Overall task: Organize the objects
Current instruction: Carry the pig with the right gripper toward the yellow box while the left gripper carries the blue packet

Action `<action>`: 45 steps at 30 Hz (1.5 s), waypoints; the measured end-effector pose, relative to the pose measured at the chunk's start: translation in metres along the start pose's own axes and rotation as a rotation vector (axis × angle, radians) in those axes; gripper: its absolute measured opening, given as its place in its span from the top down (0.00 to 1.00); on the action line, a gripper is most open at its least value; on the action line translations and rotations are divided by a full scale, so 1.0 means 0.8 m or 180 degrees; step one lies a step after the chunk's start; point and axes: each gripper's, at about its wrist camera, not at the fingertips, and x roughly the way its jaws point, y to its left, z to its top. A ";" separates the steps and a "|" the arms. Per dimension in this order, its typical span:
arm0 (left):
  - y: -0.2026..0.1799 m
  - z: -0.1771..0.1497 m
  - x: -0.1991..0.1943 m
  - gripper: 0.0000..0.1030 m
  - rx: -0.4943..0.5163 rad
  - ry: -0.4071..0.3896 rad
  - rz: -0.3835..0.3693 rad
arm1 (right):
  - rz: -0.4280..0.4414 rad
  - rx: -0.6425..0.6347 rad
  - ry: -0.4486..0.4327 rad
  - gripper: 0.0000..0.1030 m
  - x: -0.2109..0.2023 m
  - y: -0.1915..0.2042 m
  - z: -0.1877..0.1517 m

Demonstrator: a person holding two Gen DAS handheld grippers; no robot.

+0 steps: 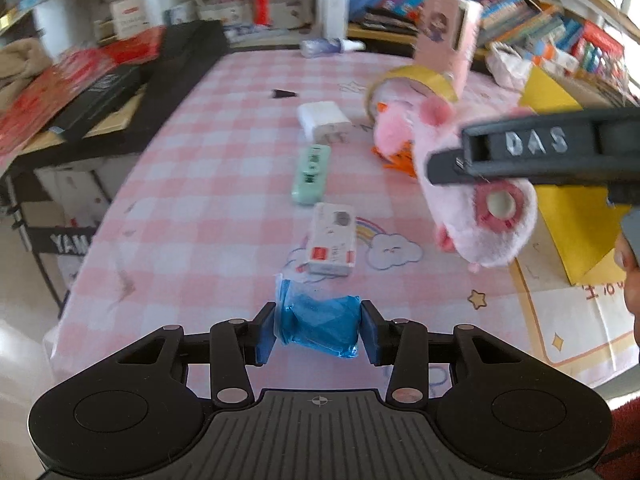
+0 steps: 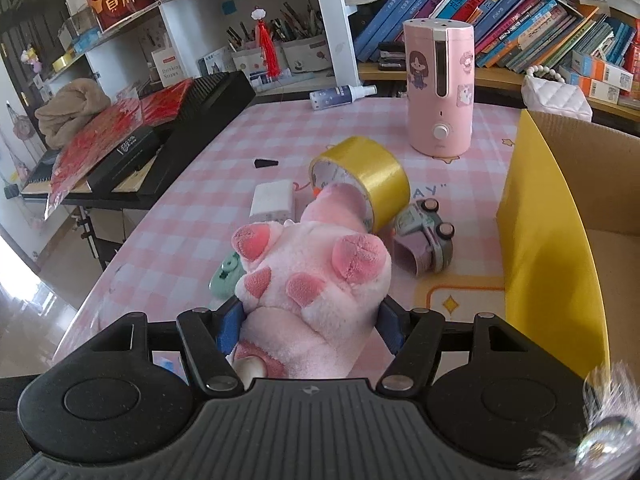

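- Right tongs (image 2: 310,326) clamp a pink plush toy (image 2: 316,276) between the blue pads, paws facing up and forward, body's long axis running straight out along the fingers.
- Open cardboard box (image 2: 560,216) with yellow flap sits just right of the right tongs and slightly ahead; the plush is closest to it, so the right hand is the nearer one for a drop-in. Judged next move: swing right over the yellow wall.
- Left tongs (image 1: 318,330) pinch a blue crumpled plastic roll (image 1: 320,326), its long axis across the pads, lifted off the worktop (image 1: 200,200).
- From the left tongs the box lies far right, past the plush (image 1: 476,196) and the right tongs (image 1: 520,152).
- Ahead of the left tongs: small white box (image 1: 332,244), mint green case (image 1: 310,174), white charger (image 1: 324,120), all on the worktop.
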 end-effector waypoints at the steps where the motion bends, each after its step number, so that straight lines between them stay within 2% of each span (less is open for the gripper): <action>1: 0.006 -0.002 -0.006 0.60 -0.0063 -0.0033 0.0010 | -0.0006 -0.0014 -0.0010 0.38 -0.004 0.003 -0.003; 8: 0.038 -0.015 -0.053 0.60 -0.0462 -0.0265 0.0057 | -0.0030 -0.0101 -0.0050 0.38 -0.037 0.021 -0.029; 14: 0.042 -0.029 -0.085 0.60 -0.0471 -0.0398 0.0013 | -0.0091 -0.0091 -0.0121 0.38 -0.076 0.025 -0.057; 33: -0.023 -0.086 -0.134 0.60 0.0103 -0.0470 -0.0374 | -0.0459 0.0477 -0.0188 0.38 -0.170 -0.012 -0.152; 45: -0.090 -0.106 -0.137 0.60 0.0669 -0.0399 -0.0812 | -0.0886 0.1018 -0.0292 0.38 -0.230 -0.059 -0.217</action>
